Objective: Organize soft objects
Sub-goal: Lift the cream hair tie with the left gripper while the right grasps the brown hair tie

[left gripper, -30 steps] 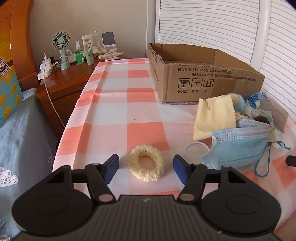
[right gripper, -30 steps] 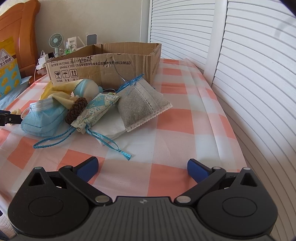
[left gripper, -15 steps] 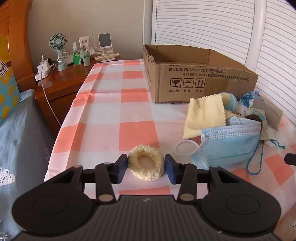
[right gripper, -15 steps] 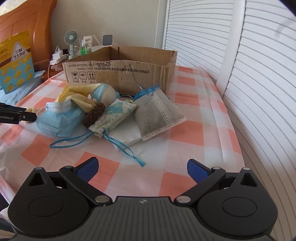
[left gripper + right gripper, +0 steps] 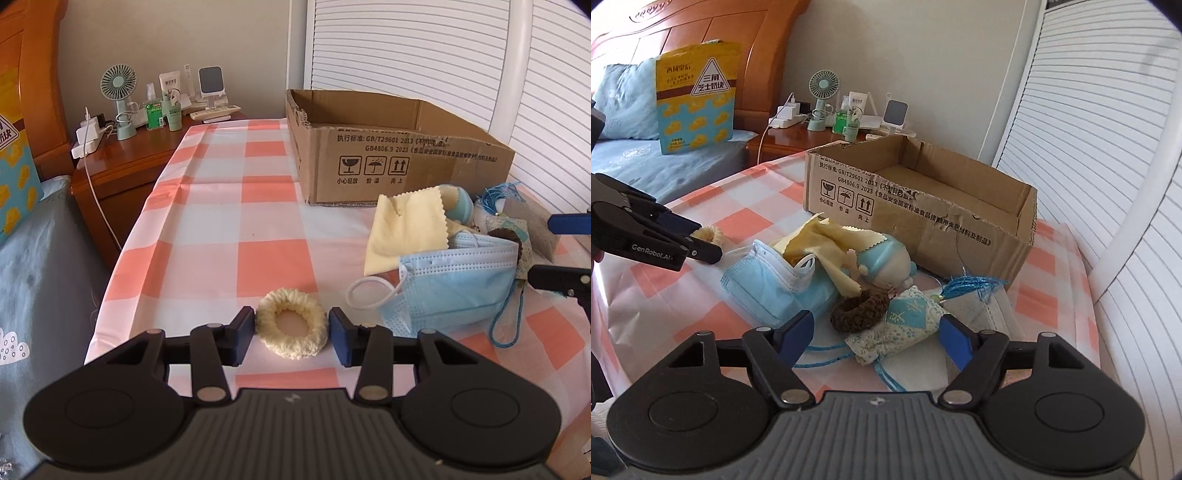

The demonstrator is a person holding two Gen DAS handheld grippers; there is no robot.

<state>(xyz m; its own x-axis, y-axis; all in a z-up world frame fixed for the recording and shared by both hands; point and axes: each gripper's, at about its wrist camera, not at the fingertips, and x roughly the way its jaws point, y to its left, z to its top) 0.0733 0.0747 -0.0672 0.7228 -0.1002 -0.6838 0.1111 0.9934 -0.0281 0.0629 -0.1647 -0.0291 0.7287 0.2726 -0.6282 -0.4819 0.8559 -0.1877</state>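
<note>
The checked tablecloth covers the table, and on it the cardboard box stands open-topped near the shuttered doors; the right wrist view looks down into it and what shows of its inside is bare cardboard, while the left wrist view shows only its printed outer wall. In front of the box lies a heap of soft things: a blue face mask partly over a yellow cloth, with a small blue-and-cream plush toy behind them. Only the right wrist view shows the brown scrunchie touching a floral sachet.

The left gripper is held low and level over the cloth, its blue pads pressed against both sides of the cream scrunchie, which rests on the tablecloth near the table's front edge, apart from the heap. The right gripper hovers with fingers spread wide, the brown scrunchie and sachet between them, untouched.
</note>
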